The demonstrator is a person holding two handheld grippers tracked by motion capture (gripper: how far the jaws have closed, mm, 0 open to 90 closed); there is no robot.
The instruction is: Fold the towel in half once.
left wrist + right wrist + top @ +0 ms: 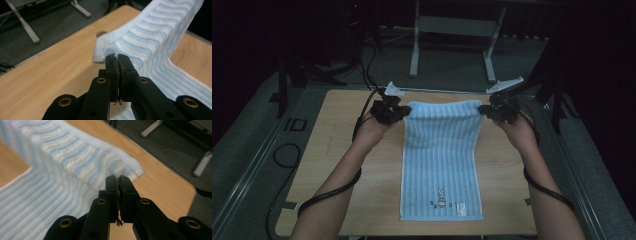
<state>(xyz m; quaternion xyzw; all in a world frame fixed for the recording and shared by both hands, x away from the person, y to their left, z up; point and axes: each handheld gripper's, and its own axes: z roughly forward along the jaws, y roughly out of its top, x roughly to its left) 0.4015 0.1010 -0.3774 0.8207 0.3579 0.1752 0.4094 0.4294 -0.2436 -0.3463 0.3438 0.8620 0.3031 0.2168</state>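
There is one towel [441, 160], pale blue with white stripes, two grippers and one wooden bench [337, 150]. The towel lies lengthwise down the middle of the bench, its near end flat close to the bench's front edge and its far end lifted off the wood. The left gripper [404, 111] pinches the towel's far left corner and the right gripper [484, 110] its far right corner; in each gripper view the jaws stand closed tight on the towel's white hem, with the corner poking out just past them. A black cable [332, 192] trails from each gripper along the forearm toward the towel's near end. The high view is dim, so the gripper bodies read as dark lumps, and both forearms are cut off at the lower border. Near the towel's front hem sits a small printed motif [442, 200], perhaps a little figure with dots, and beside it a tiny label [461, 206]; neither can be read. Left of the towel, beyond the bench edge, the letters "ID" [295, 124] show on the grey floor.
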